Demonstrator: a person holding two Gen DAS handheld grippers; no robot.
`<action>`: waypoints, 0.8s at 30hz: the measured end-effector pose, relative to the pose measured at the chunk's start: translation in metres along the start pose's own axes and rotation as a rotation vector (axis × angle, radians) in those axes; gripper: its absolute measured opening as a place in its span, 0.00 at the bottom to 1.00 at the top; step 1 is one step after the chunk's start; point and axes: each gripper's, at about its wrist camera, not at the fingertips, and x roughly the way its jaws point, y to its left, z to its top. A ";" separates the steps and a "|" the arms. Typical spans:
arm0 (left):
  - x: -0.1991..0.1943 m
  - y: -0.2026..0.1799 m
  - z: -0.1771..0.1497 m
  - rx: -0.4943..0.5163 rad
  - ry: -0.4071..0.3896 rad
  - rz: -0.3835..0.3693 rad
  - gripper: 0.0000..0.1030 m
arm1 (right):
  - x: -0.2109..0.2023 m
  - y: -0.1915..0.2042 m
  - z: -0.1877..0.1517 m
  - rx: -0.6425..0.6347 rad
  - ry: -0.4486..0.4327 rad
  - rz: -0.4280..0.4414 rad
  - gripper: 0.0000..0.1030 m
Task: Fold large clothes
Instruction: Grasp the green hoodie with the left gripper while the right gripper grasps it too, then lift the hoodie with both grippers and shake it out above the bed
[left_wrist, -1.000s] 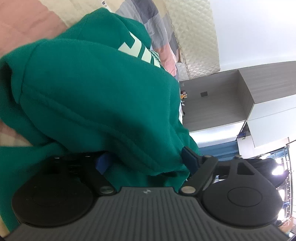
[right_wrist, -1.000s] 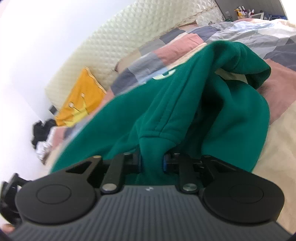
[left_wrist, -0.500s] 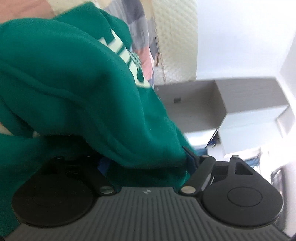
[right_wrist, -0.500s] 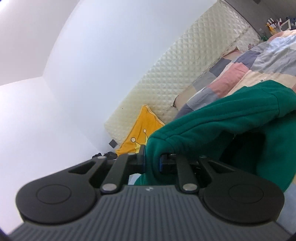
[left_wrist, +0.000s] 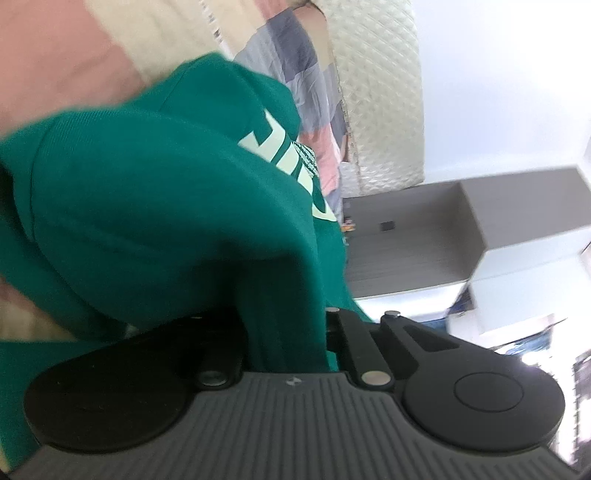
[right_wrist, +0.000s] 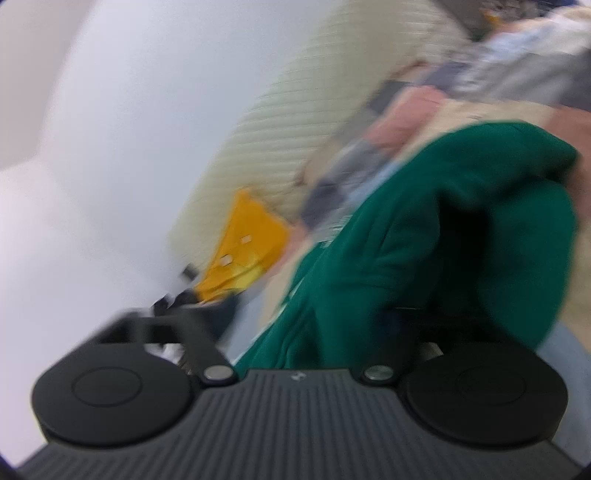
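The left claw (left_wrist: 284, 332) pinches a fold of the green sweatshirt (left_wrist: 155, 206) tightly; the right claw (right_wrist: 299, 339) is opening with cloth between its jaws. Let it release fully before pulling away from the sweatshirt.

Left gripper (left_wrist: 286, 332) clamping fold of green sweatshirt (left_wrist: 147, 206), fingers drawn together on cloth. Right gripper (right_wrist: 299, 332) opening, fingers spreading wide, sweatshirt cloth lying loose between them; view blurred.

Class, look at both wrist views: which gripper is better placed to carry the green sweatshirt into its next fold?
Left. The left gripper is shut on the green sweatshirt; the right gripper is opening, its fingers spread around loose fabric.
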 end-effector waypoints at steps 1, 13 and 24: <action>-0.001 -0.001 0.000 0.016 -0.010 0.004 0.06 | 0.001 -0.005 0.001 0.028 -0.011 -0.034 0.87; -0.063 -0.015 -0.010 0.106 -0.123 0.010 0.04 | 0.015 0.010 -0.004 -0.033 -0.041 -0.076 0.16; -0.155 -0.143 -0.003 0.245 -0.314 -0.040 0.04 | -0.040 0.138 0.049 -0.326 -0.099 0.133 0.14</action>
